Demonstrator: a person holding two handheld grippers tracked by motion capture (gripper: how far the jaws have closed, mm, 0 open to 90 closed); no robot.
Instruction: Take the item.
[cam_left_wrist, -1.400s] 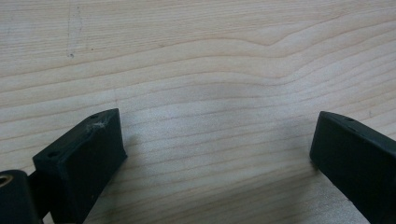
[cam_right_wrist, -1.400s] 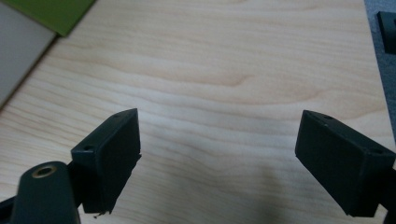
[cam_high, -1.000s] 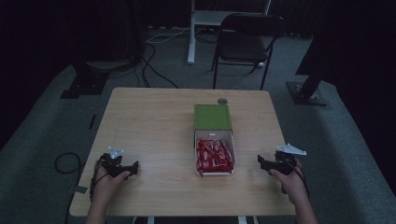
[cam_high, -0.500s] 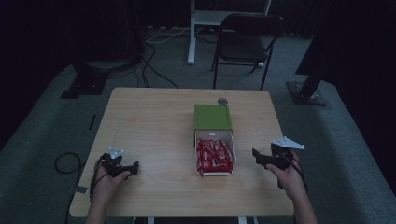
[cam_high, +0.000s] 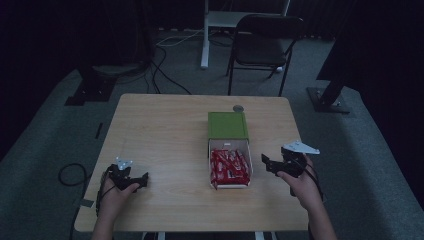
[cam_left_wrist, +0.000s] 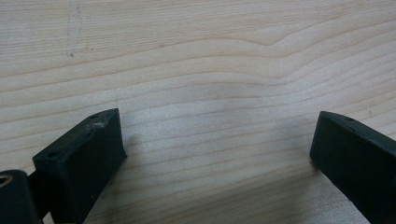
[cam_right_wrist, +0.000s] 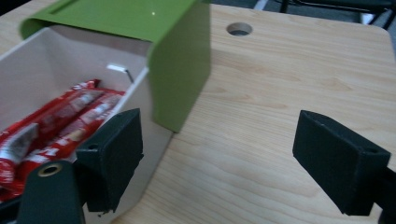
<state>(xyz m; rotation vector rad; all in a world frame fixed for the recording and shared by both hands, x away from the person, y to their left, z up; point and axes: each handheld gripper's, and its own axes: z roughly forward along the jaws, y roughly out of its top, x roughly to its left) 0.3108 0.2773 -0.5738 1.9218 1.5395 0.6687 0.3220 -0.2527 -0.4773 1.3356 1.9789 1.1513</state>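
High view: a white drawer (cam_high: 230, 168) of red packets (cam_high: 228, 165) stands pulled out of its green sleeve (cam_high: 227, 125) right of centre on the wooden desk (cam_high: 160, 135). Just beside its right wall, the right gripper (cam_high: 266, 163) hovers — fingers spread wide, empty. Well apart, the left gripper (cam_high: 142, 180) rests near the desk's front-left corner, likewise open.

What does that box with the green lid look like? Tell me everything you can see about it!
The box is a white drawer tray, like thin card or plastic, slid partly out of a smooth green sleeve with rounded edges. It lies flat on the wooden table, right of the middle, open end toward the person. The open part is packed with red snack wrappers. The right gripper is beside its right wall, jaws open, not touching it.
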